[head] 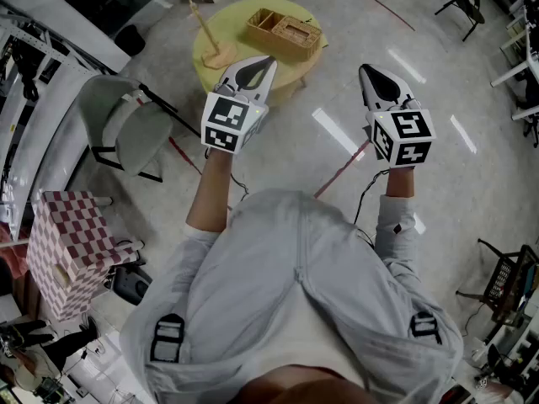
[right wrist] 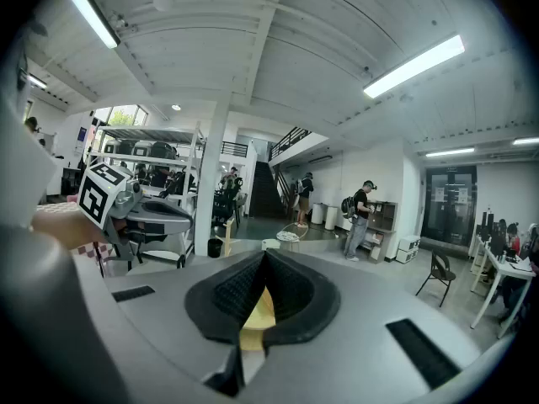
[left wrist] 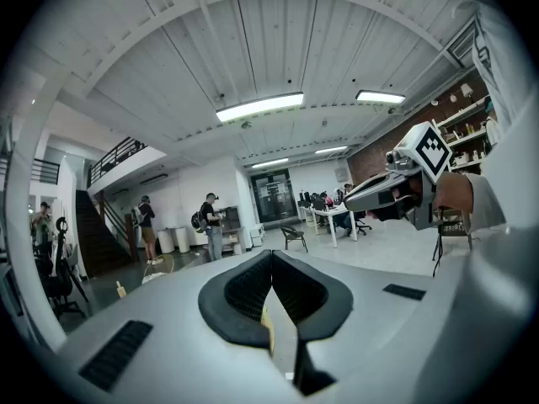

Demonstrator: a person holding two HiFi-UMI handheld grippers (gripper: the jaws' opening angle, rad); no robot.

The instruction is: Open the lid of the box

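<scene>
A woven box (head: 284, 30) with its lid down rests on a round yellow table (head: 242, 11) at the far side of the head view. Beside it stands a small wooden post on a base (head: 215, 47). My left gripper (head: 269, 60) is held up in the air over the table's near edge, jaws shut and empty. My right gripper (head: 364, 69) hangs to the right of the table over the floor, also shut on nothing. Neither gripper view shows the box: the left gripper (left wrist: 269, 256) and the right gripper (right wrist: 264, 256) both look out across the room.
A grey folding chair (head: 126, 124) stands left of the table and a red-and-white chequered box (head: 72, 247) at my lower left. A black chair (head: 467, 0) stands far right. People stand in the distance (left wrist: 210, 224) (right wrist: 360, 217), near desks and stairs.
</scene>
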